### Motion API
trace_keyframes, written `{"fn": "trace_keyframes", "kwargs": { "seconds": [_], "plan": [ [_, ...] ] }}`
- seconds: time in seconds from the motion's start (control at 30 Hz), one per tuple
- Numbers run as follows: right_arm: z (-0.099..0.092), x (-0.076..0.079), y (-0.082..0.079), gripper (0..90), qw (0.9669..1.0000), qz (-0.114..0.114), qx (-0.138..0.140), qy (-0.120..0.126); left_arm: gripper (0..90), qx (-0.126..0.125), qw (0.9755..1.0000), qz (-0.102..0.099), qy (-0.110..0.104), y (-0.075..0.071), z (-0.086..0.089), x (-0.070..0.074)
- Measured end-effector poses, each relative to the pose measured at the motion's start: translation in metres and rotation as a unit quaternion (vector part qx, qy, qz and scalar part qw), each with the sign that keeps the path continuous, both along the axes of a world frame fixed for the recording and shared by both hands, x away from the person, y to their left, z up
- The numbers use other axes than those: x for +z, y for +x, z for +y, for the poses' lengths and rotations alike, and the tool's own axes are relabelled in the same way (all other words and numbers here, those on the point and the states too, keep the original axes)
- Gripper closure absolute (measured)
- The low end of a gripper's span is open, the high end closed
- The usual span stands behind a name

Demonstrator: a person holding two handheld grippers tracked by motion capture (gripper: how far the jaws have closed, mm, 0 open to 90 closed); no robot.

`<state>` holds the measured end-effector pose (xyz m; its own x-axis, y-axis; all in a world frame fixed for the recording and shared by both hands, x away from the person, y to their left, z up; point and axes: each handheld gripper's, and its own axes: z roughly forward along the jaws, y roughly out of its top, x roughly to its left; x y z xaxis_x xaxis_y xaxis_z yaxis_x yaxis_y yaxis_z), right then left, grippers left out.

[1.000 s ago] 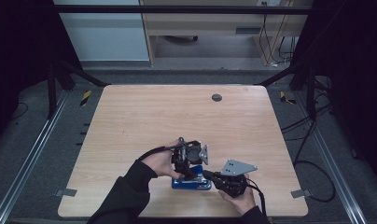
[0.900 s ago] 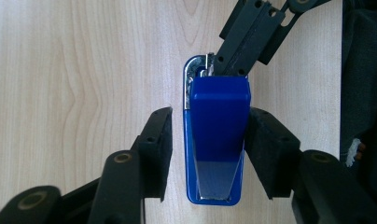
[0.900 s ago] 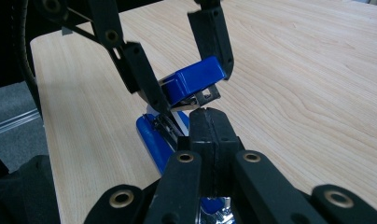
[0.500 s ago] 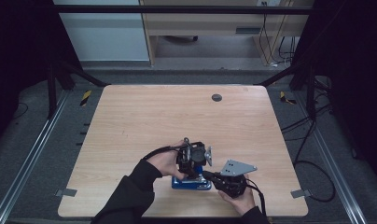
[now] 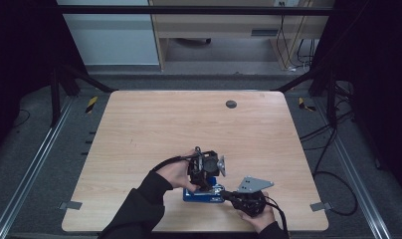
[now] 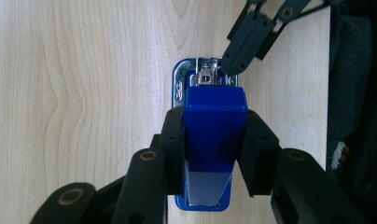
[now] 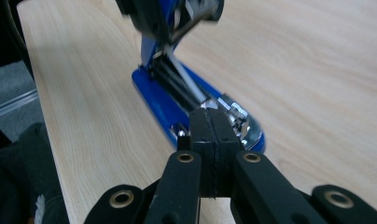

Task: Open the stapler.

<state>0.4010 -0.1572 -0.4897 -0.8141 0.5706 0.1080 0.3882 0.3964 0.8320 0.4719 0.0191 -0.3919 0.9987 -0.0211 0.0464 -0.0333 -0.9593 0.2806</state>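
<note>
The left gripper (image 6: 214, 140) clamps the blue top arm of the stapler (image 6: 213, 123) from both sides; its jaws have just been closing onto it. The right gripper (image 7: 210, 135), jaws pressed together on nothing, rests its tip on the stapler's metal front end, pinning the base near the surface's (image 5: 139, 129) near edge, towards the near right corner. If that tip slides off the smooth metal, the base could jump up with the lifted top. A round grommet (image 5: 231, 104) lies well apart near the far edge; nothing stands in the way.
</note>
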Motion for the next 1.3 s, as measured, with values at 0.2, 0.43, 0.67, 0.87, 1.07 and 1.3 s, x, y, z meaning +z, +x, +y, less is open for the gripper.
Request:
{"fn": "trace_keyframes", "kwargs": {
  "seconds": [0.2,0.43,0.67,0.87,1.07,1.3],
  "plan": [
    [0.007,-0.008,0.001,90.0,0.9998,0.011,0.001,-0.014,65.4,0.0,1.0,0.0,-0.001,0.0,0.0,0.0],
    [0.007,-0.011,0.001,90.0,0.9998,0.016,-0.006,-0.012,65.5,0.004,1.0,0.001,-0.007,0.0,0.003,0.0],
    [0.007,-0.011,0.001,90.0,0.9997,0.017,-0.012,-0.013,65.5,0.006,0.9996,-0.002,-0.028,0.0,0.015,0.004],
    [0.007,-0.011,0.002,90.0,0.9997,0.018,-0.012,-0.013,65.5,0.013,0.9976,-0.002,-0.068,-0.002,0.032,0.004],
    [0.007,-0.011,0.002,90.0,0.9997,0.018,-0.012,-0.014,65.5,0.016,0.994,0.0,-0.108,-0.002,0.046,0.002],
    [0.006,-0.011,0.002,90.0,0.9996,0.019,-0.012,-0.015,65.6,0.017,0.9908,0.002,-0.134,-0.002,0.056,0.001]
  ]
}}
